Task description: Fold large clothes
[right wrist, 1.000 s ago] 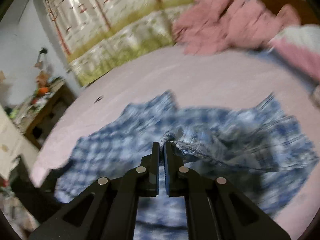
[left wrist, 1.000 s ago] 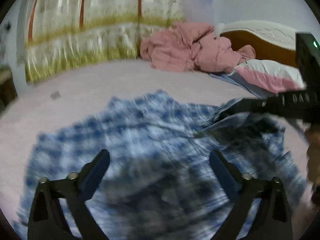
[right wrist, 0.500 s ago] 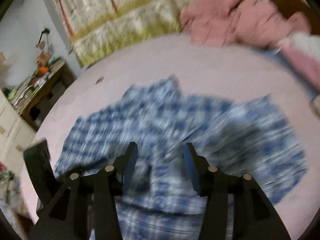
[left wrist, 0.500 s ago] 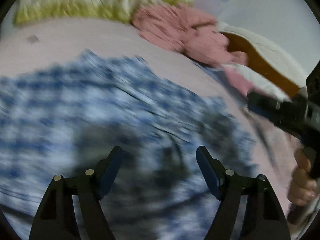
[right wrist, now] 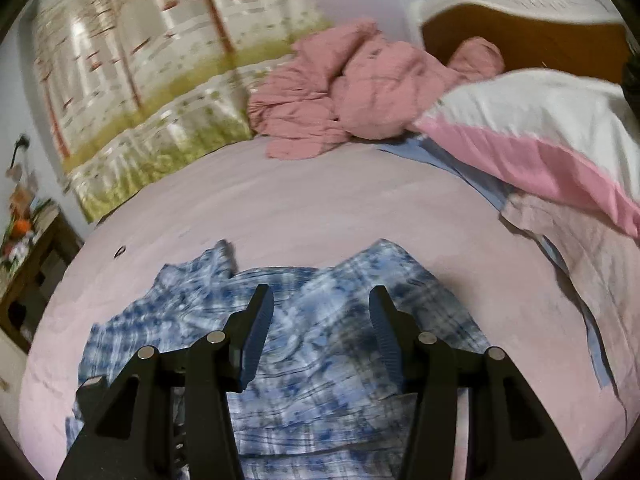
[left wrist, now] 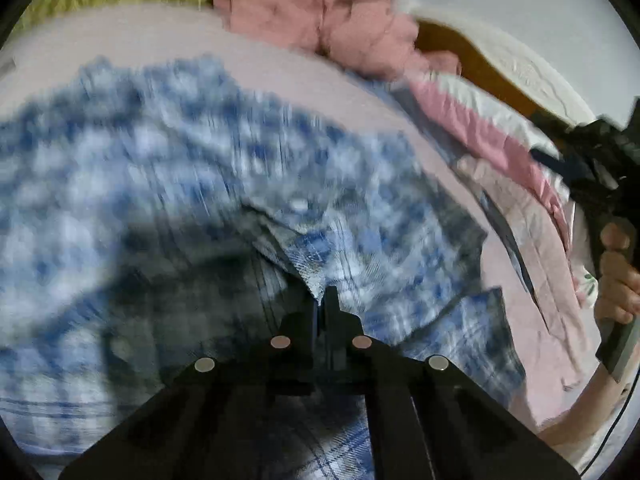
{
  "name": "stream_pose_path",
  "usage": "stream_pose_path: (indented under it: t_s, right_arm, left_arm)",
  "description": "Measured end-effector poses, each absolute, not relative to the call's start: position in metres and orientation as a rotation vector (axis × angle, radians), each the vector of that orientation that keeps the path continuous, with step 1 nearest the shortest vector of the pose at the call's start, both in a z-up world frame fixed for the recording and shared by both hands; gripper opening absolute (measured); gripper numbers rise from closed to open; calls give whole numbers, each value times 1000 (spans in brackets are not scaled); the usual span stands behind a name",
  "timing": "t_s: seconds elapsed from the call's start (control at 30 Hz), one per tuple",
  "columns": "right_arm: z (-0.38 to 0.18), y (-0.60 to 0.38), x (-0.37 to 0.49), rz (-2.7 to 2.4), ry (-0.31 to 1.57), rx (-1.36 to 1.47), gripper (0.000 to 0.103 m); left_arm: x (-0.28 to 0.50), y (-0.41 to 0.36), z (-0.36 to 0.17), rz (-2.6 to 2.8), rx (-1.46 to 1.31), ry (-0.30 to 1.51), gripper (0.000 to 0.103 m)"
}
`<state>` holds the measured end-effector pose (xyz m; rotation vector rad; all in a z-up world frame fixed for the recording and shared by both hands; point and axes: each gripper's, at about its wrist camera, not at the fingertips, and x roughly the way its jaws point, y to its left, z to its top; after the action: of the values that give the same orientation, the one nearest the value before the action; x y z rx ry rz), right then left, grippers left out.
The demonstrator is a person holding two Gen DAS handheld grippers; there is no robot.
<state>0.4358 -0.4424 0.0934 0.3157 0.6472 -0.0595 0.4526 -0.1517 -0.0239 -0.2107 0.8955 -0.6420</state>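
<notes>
A blue and white plaid shirt lies spread and rumpled on the pink bed sheet; it also shows in the right wrist view. My left gripper is shut on a fold of the shirt near its middle. My right gripper is open and empty, held above the shirt. In the left wrist view the right gripper's handle and the hand on it show at the right edge.
A crumpled pink blanket lies at the far side of the bed. A pink and white pillow rests by the headboard. A pale pink garment lies right of the shirt. A wooden side table stands at left.
My right gripper has let go of the shirt, opened and lifted away. My left gripper has moved in over the shirt and shut on a fold of it.
</notes>
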Motion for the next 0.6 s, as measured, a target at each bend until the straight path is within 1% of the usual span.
stream_pose_path:
  t_s: [0.13, 0.27, 0.4, 0.47, 0.6]
  right_arm:
    - [93, -455, 436, -102, 643, 316, 49]
    - [92, -457, 436, -100, 641, 316, 49]
    - [84, -451, 445, -101, 674, 298, 51]
    - [79, -446, 452, -100, 697, 289, 51]
    - [68, -435, 462, -89, 738, 253, 51]
  left_arm:
    - [434, -126, 20, -477, -72, 670, 3]
    - [431, -93, 37, -264, -7, 594, 3]
    - [430, -66, 49, -117, 42, 545, 3]
    - [435, -56, 50, -50, 62, 558, 3]
    - [453, -30, 38, 36, -8, 629, 3]
